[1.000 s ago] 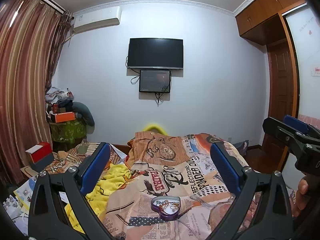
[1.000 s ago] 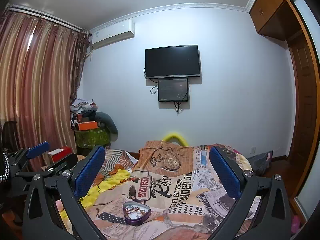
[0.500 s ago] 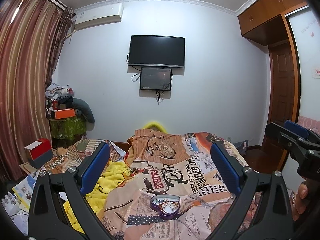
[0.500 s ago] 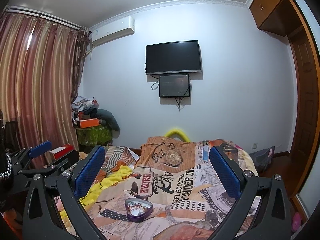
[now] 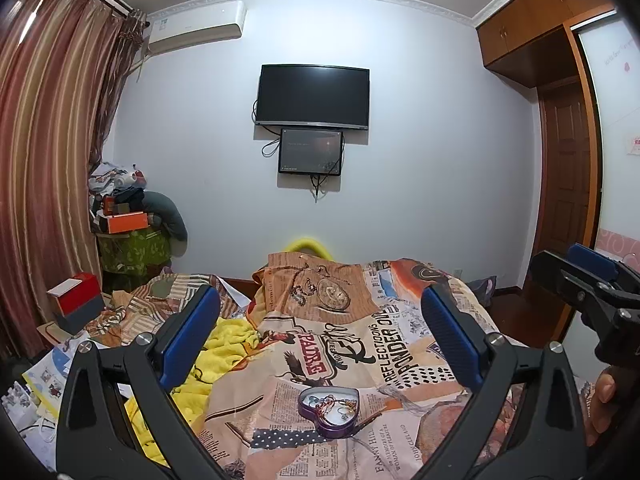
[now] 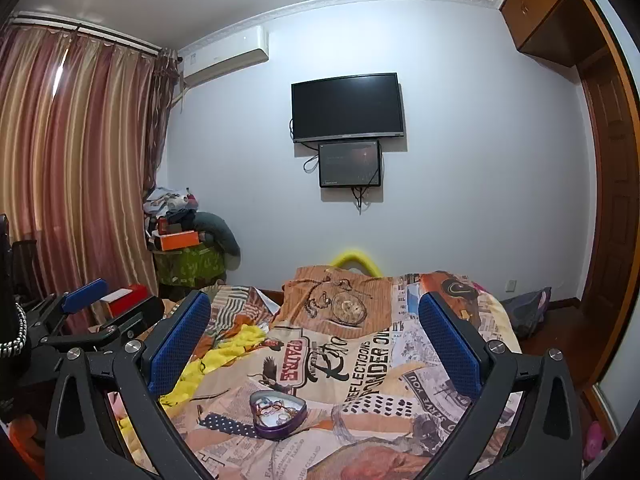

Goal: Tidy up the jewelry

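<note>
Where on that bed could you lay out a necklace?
Open quilt lies beyond the heart-shaped tin, toward the pocket-watch print, and to the tin's right. The left side is crowded: a rumpled yellow blanket and, in the left view, papers.

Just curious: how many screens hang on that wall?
2: a large dark TV on the far wall, and a smaller screen directly beneath it.

Looked forward from low above the near end of the bed (image 5: 360,344), toward the far wall's television (image 5: 313,96); left view sat left; both shared the heart-shaped tin (image 6: 277,414).
</note>
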`<action>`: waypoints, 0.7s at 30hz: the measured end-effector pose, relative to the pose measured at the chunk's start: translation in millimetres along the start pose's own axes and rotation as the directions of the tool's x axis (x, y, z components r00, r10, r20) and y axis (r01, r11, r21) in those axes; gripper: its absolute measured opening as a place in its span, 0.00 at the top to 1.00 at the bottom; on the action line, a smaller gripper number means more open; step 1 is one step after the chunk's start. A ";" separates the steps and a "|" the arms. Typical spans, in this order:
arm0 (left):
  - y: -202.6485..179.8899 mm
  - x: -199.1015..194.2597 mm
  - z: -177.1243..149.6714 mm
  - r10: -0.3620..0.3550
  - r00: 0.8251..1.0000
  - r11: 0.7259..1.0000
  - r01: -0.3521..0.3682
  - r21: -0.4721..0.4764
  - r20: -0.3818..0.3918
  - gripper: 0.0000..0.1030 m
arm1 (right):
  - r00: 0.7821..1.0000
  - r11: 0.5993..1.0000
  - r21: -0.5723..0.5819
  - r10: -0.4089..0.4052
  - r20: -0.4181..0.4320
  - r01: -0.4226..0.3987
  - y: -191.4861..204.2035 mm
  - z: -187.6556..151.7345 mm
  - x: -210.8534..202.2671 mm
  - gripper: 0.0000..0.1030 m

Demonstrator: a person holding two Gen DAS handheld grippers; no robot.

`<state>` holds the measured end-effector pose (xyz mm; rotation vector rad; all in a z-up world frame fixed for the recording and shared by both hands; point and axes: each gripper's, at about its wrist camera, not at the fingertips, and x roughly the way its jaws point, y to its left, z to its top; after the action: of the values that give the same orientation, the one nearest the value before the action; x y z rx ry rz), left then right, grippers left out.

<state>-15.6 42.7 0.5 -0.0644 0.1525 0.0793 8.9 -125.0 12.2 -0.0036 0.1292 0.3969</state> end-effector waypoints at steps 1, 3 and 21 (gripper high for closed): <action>0.2 0.8 -0.3 0.000 1.000 1.000 0.000 -0.001 -0.001 0.02 | 1.000 1.000 0.002 0.000 -0.005 0.000 -0.5 -0.1 0.3 0.00; 0.3 2.1 -0.6 -0.002 1.000 1.000 0.002 -0.003 -0.004 0.02 | 1.000 1.000 0.007 0.003 -0.013 -0.003 -0.3 -1.1 2.3 0.00; 2.3 7.6 -1.3 -0.003 1.000 1.000 0.003 -0.008 -0.015 0.02 | 1.000 1.000 0.030 0.009 -0.030 -0.008 -5.2 -1.4 1.7 0.00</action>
<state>-8.6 45.5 -2.1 -0.0734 0.1668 0.0766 12.3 -129.2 10.5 0.0208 0.1648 0.4033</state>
